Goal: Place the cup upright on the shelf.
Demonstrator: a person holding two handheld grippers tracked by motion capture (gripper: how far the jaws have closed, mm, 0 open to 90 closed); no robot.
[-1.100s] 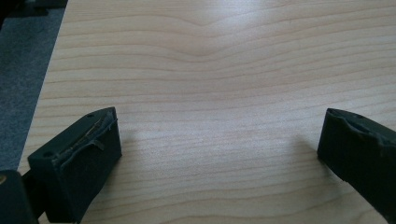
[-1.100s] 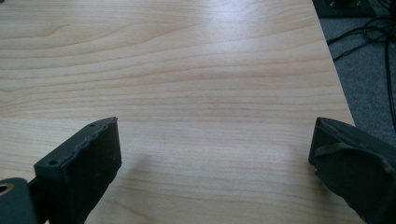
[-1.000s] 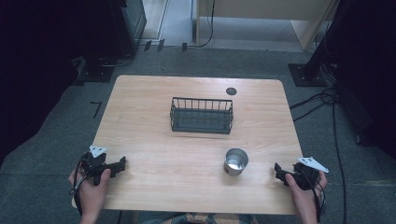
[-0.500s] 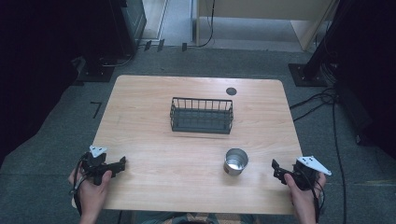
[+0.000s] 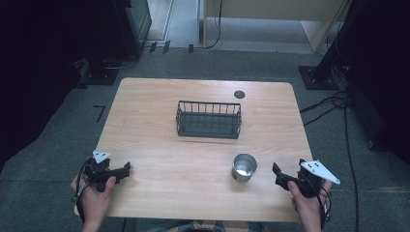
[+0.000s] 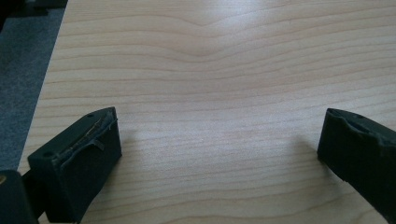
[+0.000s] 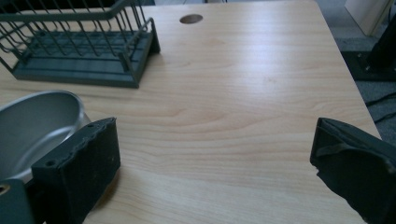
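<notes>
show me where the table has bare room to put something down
Widest free patch: the near middle of the table, between the left claw and the metal cup. The left side beside the wire basket is bare too, as is the far strip behind it apart from a small dark disc. Tightest is between cup and right claw.

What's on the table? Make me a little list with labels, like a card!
Table: light wooden table, dark round hole near the far edge
Basket: dark wire basket, mid-table, looks empty
Cup: shiny metal cup, upright, nearer the person than the basket
Left gripper: open, over bare wood, holding nothing
Right gripper: open, beside the cup, not touching it
</notes>
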